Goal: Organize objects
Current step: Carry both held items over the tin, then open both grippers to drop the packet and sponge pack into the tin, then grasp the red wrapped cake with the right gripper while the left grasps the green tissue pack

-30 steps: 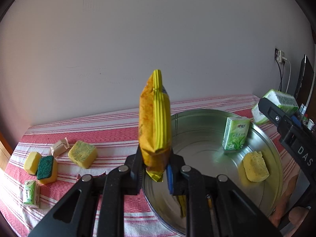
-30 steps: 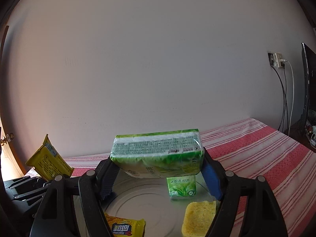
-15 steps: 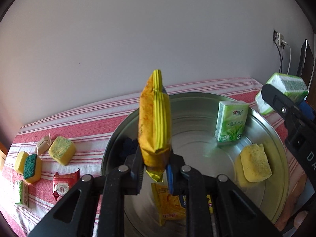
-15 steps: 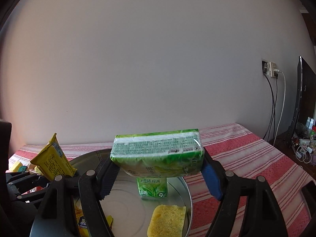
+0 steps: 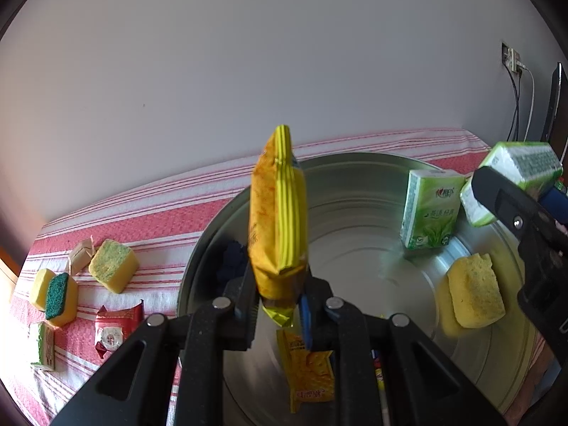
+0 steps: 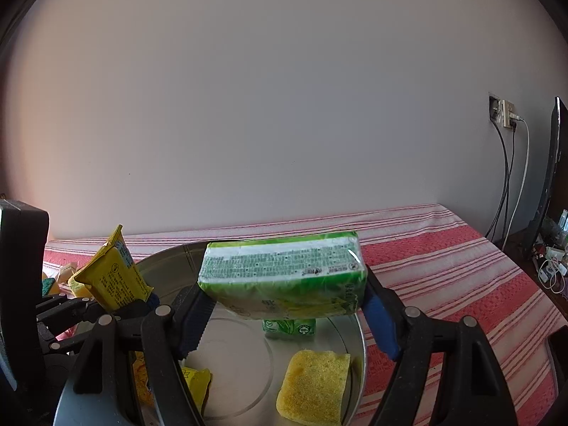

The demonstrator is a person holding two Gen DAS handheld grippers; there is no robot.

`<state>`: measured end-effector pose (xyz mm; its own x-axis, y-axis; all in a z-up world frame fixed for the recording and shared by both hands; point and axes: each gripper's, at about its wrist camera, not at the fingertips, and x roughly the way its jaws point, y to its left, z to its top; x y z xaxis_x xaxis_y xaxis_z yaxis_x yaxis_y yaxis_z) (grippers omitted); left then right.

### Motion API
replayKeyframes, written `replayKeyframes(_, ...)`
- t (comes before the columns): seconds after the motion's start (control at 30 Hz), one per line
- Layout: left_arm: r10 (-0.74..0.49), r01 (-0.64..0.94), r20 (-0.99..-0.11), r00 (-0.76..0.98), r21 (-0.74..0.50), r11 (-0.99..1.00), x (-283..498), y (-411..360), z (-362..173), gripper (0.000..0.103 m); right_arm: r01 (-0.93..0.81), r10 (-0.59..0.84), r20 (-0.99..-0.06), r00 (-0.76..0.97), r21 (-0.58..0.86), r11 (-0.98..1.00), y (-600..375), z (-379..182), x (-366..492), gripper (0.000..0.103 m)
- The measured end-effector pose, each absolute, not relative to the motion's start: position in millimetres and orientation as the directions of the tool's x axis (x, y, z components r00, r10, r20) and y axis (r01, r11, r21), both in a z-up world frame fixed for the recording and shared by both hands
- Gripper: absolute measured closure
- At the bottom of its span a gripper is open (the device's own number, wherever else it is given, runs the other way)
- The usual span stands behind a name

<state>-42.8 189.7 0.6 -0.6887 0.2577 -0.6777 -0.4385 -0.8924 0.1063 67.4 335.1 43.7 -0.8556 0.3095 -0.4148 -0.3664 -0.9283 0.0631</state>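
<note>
My left gripper (image 5: 277, 305) is shut on a yellow snack packet (image 5: 278, 220), held upright above the left part of a round metal tray (image 5: 355, 170). My right gripper (image 6: 287, 316) is shut on a green tissue pack (image 6: 284, 277), held above the tray (image 6: 167, 259); that pack also shows at the right of the left wrist view (image 5: 522, 167). In the tray stand a small green tissue pack (image 5: 429, 209), a yellow sponge (image 5: 474, 294) and a flat yellow packet (image 5: 309, 369). The left gripper's packet shows at the left in the right wrist view (image 6: 113, 273).
The tray sits on a red and white striped tablecloth (image 5: 149, 220). Left of it lie yellow sponges (image 5: 113, 264), one with a green scouring side (image 5: 56, 296), a red packet (image 5: 113, 330), a beige packet (image 5: 80, 255) and a small green pack (image 5: 44, 346). Wall socket with cables (image 6: 504, 113) at right.
Both grippers have moved in over the tray with their loads. More of the tray's inside and the flat yellow packet now show under the left gripper.
</note>
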Motion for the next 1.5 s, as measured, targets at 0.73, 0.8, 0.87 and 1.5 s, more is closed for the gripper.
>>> replayKeyframes(0.73, 0.248, -0.366, -0.554, -0.794, 0.11, -0.924, -21, 173, 30, 0.002, -0.364, 0.303, -0.284, -0.91, 0.193, -0.911, 349, 49, 88, 0.012)
replayKeyframes(0.8, 0.241, -0.354, -0.556, -0.796, 0.103, -0.93, -21, 167, 29, 0.001, -0.376, 0.319, -0.262, -0.911, 0.208, -0.903, 351, 49, 92, 0.012)
replayKeyframes(0.87, 0.226, -0.335, -0.556, -0.8, 0.102, -0.937, -22, 160, 29, 0.001, -0.388, 0.335, -0.243, -0.911, 0.222, -0.895, 353, 50, 96, 0.012)
replayKeyframes(1.5, 0.158, -0.234, -0.544, -0.824, 0.072, -0.97, -28, 100, 19, 0.001, -0.485, 0.453, -0.181, -0.873, 0.215, -0.848, 342, 46, 107, 0.009)
